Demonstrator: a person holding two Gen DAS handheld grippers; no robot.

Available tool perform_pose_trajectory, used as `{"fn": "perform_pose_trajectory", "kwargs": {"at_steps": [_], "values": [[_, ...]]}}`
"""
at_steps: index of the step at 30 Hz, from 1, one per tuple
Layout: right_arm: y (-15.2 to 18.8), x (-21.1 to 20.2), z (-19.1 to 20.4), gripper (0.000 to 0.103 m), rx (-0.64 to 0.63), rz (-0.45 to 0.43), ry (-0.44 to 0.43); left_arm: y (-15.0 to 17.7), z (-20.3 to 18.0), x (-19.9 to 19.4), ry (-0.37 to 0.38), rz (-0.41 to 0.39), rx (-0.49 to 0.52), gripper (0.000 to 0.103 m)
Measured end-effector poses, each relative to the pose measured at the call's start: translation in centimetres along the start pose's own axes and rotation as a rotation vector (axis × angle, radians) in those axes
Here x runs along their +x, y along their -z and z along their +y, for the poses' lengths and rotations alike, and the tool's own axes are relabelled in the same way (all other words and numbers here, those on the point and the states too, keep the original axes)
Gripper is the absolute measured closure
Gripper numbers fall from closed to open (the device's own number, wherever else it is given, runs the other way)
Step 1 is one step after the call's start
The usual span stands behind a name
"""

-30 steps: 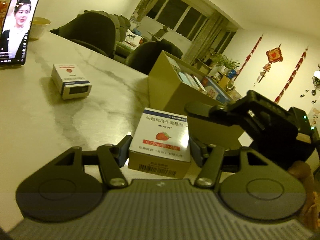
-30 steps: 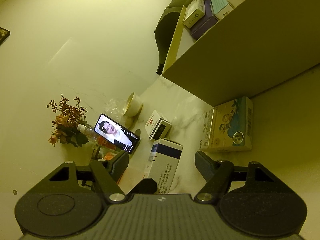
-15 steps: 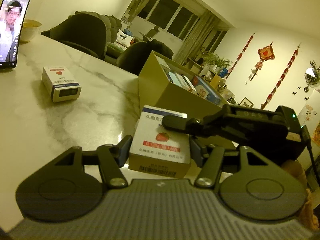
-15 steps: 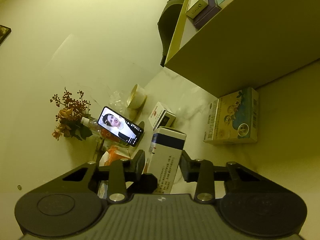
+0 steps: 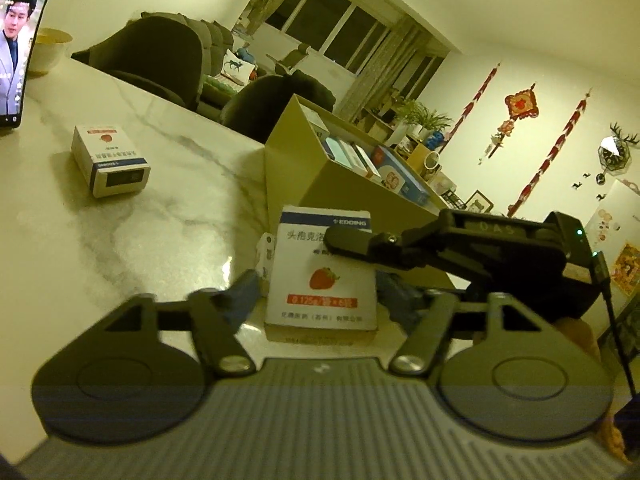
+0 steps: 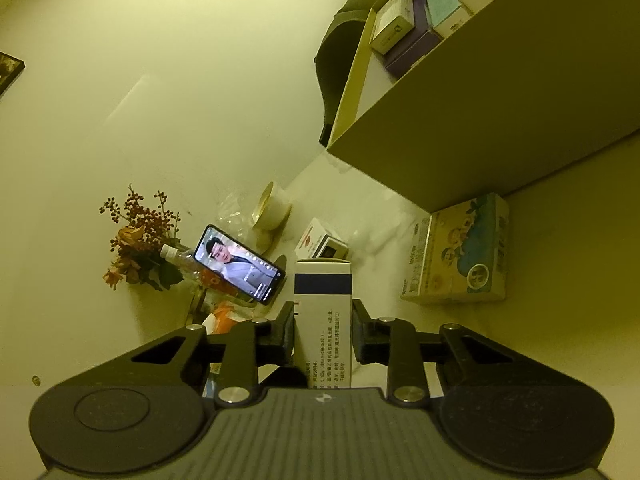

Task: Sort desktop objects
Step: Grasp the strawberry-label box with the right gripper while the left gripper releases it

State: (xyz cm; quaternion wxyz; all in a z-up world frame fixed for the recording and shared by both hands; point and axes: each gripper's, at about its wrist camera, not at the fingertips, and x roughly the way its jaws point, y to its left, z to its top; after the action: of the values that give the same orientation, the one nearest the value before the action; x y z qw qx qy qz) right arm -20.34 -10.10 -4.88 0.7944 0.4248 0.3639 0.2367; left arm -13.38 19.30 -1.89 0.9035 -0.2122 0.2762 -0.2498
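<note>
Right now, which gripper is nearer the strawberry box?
Right. The right gripper clamps the strawberry box; the left gripper straddles it with gaps on both sides.

Surface: white marble table [image 5: 132, 240] with grey veins.
Near middle: open cardboard box [image 5: 320, 176], packed with small cartons.
Left part: small medicine box [image 5: 110, 160], lying flat.
Far left edge: phone [image 5: 16, 48] propped upright, cream bowl [image 5: 48, 50] just beside.
Beside cardboard box: illustrated carton [image 6: 460, 256], lying flat.
</note>
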Motion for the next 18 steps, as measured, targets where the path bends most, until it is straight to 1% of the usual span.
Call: {"fn": "perform_pose_trajectory", "kwargs": {"at_steps": [1, 8, 10, 18], "values": [[0.0, -0.1, 0.0, 0.072, 0.000, -0.004, 0.001, 0.0, 0.0, 0.0, -0.001, 0.003, -0.002, 0.017], [-0.5, -0.7, 0.2, 0.072, -0.022, -0.037, 0.017, -0.1, 0.0, 0.0, 0.003, 0.014, -0.001, 0.006], [-0.7, -0.9, 0.3, 0.072, -0.028, -0.045, 0.022, -0.1, 0.0, 0.0, 0.002, 0.018, 0.002, 0.001], [-1.3, -1.8, 1.1, 0.072, -0.071, -0.079, 0.046, 0.1, 0.2, 0.2, -0.020, 0.034, -0.010, 0.000]]}}
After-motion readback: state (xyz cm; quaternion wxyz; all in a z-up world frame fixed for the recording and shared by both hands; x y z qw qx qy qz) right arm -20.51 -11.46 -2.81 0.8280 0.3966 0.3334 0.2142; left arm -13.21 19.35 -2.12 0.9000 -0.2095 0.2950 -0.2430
